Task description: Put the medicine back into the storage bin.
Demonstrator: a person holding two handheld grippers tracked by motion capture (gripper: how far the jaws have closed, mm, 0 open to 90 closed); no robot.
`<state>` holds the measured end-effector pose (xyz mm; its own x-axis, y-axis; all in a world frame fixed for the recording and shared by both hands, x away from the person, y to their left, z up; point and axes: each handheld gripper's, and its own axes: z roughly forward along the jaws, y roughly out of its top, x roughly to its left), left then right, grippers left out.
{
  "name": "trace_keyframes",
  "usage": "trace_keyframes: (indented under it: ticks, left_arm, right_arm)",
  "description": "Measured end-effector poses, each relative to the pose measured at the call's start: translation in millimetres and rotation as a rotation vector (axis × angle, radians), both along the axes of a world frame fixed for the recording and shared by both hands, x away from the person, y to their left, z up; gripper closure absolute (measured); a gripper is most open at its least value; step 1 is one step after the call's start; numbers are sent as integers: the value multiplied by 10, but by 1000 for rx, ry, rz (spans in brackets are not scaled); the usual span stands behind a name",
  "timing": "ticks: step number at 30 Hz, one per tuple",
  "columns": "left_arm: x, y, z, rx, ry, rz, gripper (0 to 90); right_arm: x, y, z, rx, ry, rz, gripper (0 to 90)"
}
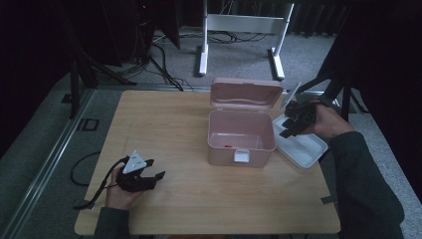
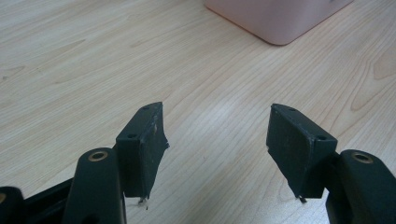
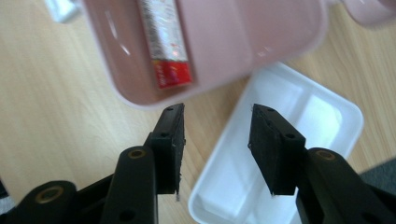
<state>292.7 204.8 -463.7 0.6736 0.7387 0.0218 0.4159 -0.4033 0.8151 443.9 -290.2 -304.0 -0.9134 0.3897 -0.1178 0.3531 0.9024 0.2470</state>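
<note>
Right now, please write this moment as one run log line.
left gripper: open, low over table | right gripper: open, over white tray | pink box: lid up, tube inside

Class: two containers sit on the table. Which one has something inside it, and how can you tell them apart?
The pink box with its hinged lid raised holds a red-ended tube. The shallow white tray beside it, lidless, has nothing in it.

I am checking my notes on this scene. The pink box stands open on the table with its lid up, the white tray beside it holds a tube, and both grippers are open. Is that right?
Not quite. The tube lies inside the pink box, not in the white tray, which looks bare; the right gripper view shows it. The lid is up, and the left gripper and right gripper are open.
</note>
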Motion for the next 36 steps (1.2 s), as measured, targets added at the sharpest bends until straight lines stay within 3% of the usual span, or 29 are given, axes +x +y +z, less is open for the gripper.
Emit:
trace_keyframes:
  ticks: [10, 14, 20, 22, 24, 28, 36]
  left_arm:
    - [2, -2, -3, 1, 0, 1, 379]
    - [1, -3, -3, 1, 1, -1, 379]
    - [-1, -2, -2, 4, 0, -1, 382]
    - [-1, 1, 0, 3, -1, -1, 382]
    - [0, 2, 0, 3, -1, -1, 382]
    - [0, 0, -1, 5, -1, -2, 382]
    - [-9, 7, -3, 3, -2, 2, 382]
  right_arm:
    - [159, -339, -152, 10, 5, -133, 615]
    - [226, -426, -255, -17, 6, -183, 621]
    - [350, -505, -469, -59, 42, -257, 660]
    - [397, -517, -559, -101, 60, -272, 678]
    - [413, -520, -599, -113, 68, -278, 683]
    - [499, -555, -762, -126, 101, -314, 699]
    - [604, -660, -968, -126, 123, -366, 698]
